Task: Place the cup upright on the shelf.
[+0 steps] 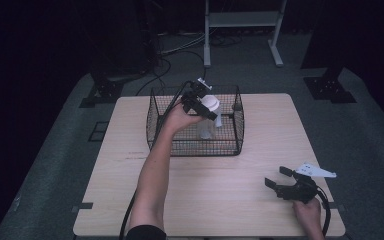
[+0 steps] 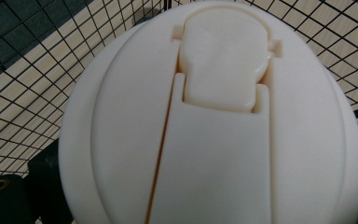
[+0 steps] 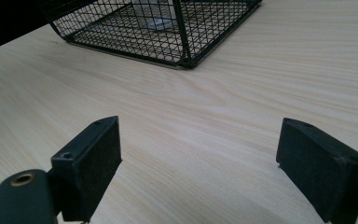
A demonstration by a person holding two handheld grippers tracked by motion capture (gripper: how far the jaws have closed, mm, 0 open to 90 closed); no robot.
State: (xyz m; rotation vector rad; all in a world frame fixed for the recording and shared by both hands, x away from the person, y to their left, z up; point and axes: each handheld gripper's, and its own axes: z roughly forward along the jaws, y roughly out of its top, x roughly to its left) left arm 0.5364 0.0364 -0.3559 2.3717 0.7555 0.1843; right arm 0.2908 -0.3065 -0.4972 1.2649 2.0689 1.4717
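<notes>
Two jaws of the right gripper (image 3: pixel 200 163) stand wide apart with bare table (image 3: pixel 261 70) between them and nothing in their span; this unit is released. In the high view the right gripper (image 1: pixel 279 177) sits low over the near right part of the table (image 1: pixel 130 200), held by the person's right hand (image 1: pixel 307 210), well apart from the basket.

The left gripper (image 1: pixel 200 107) is at the white lid of the clear bottle (image 1: pixel 207 125), gripping it at the lid as far as the high view shows. In the left gripper view the lid (image 2: pixel 214 130) lies directly against the camera, with its flip cap and hinge slot facing the lens; only a dark jaw part shows at the lower left edge, so the exact jaw contact cannot be confirmed from that view.

The bottle stands upright inside the black wire basket (image 1: pixel 155 125), near its middle and toward the far side. The basket rests on the far centre of the table. In the right gripper view the basket (image 3: pixel 121 32) lies ahead, with the bottle's clear base (image 3: pixel 156 16) seen through the mesh.

The person's left forearm (image 1: pixel 152 175) extends from the near edge up over the basket's near left rim.
</notes>
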